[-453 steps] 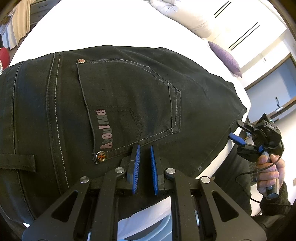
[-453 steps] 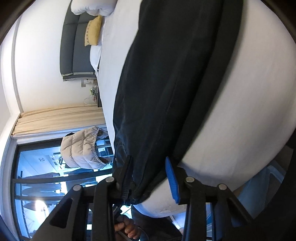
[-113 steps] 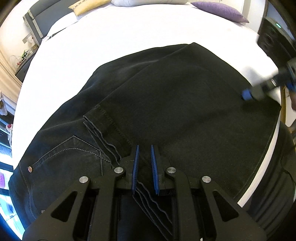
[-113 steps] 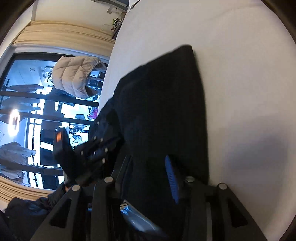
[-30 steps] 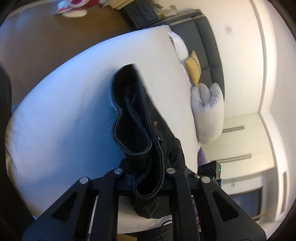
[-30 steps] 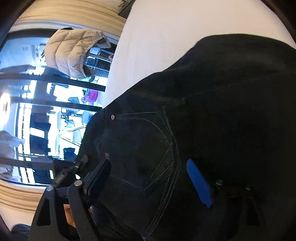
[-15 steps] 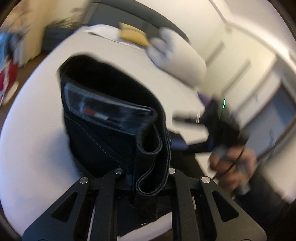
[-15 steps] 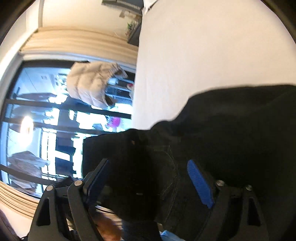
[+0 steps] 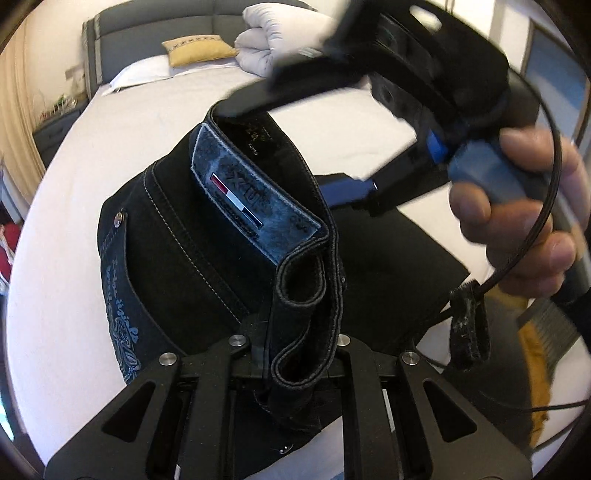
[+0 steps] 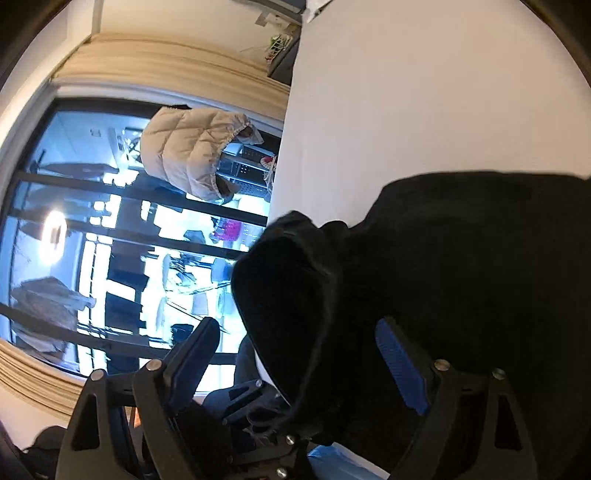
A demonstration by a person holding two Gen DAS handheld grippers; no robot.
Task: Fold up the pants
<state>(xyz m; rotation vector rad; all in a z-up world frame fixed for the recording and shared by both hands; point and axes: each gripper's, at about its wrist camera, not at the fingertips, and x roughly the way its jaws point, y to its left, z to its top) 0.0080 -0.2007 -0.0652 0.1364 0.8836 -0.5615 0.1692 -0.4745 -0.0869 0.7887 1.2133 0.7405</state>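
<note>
The black pants (image 9: pixel 192 236) lie folded on the white bed (image 9: pixel 66 206). My left gripper (image 9: pixel 299 354) is shut on the thick waistband end, which stands lifted, its brand patch (image 9: pixel 251 199) facing me. In that view my right gripper (image 9: pixel 354 147) hovers over the pants, jaws spread, one blue pad (image 9: pixel 347 188) above the fabric. In the right wrist view the right gripper (image 10: pixel 299 354) is open, and the raised fold of pants (image 10: pixel 295 310) stands between its fingers (image 10: pixel 400 369), untouched by either pad.
A grey headboard (image 9: pixel 147 37), a yellow pillow (image 9: pixel 199 50) and a rolled white duvet (image 9: pixel 280 33) lie at the bed's far end. A window with a beige puffer jacket (image 10: pixel 192 155) is beyond the bed's edge. A cable (image 9: pixel 524 236) hangs from the right gripper.
My left gripper has swung the held waistband end round over the folded pants. My right gripper has come in close above it, still open.
</note>
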